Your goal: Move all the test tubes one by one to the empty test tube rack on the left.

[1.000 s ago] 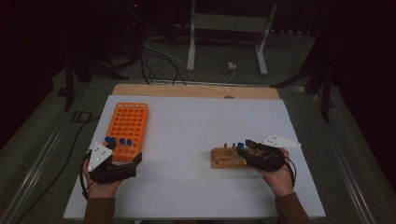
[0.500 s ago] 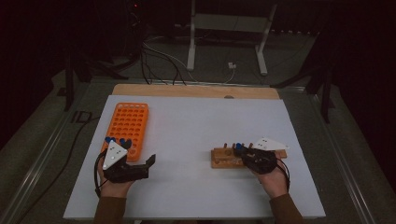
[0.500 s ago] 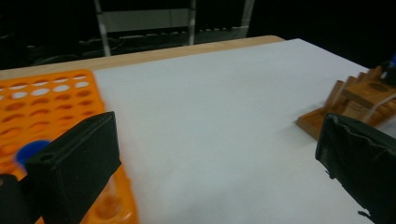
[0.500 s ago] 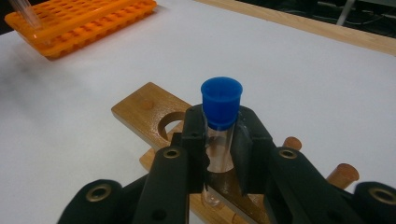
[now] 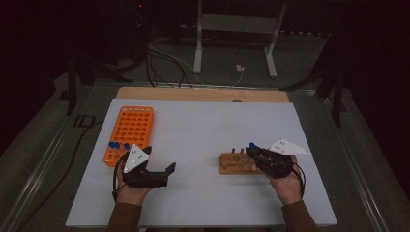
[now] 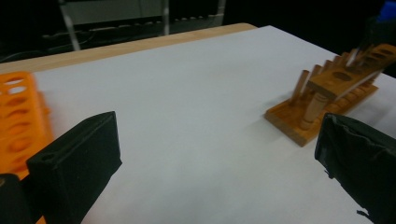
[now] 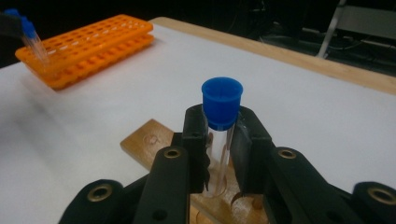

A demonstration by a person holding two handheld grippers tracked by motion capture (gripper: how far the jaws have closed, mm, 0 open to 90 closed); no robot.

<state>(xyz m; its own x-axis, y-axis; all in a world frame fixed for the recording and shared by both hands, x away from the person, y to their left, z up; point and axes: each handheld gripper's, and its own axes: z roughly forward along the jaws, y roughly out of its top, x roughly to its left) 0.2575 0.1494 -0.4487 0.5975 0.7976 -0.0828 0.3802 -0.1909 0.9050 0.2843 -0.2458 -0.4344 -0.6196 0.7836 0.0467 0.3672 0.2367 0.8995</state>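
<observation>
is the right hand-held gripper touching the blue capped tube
Touching. The right gripper view shows the right hand-held gripper with both jaws pressed against the clear tube just under its blue cap, above the wooden rack.

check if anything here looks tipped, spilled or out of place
Nothing stands out. The orange rack and wooden rack sit flat on the white table, and the blue-capped tube stands upright in the right gripper.

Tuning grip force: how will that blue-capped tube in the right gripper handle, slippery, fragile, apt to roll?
The tube has clear, smooth walls, so it is probably slippery and breakable. It is round, so likely to roll if laid flat. The right gripper clamps it below the cap over the wooden rack.
</observation>
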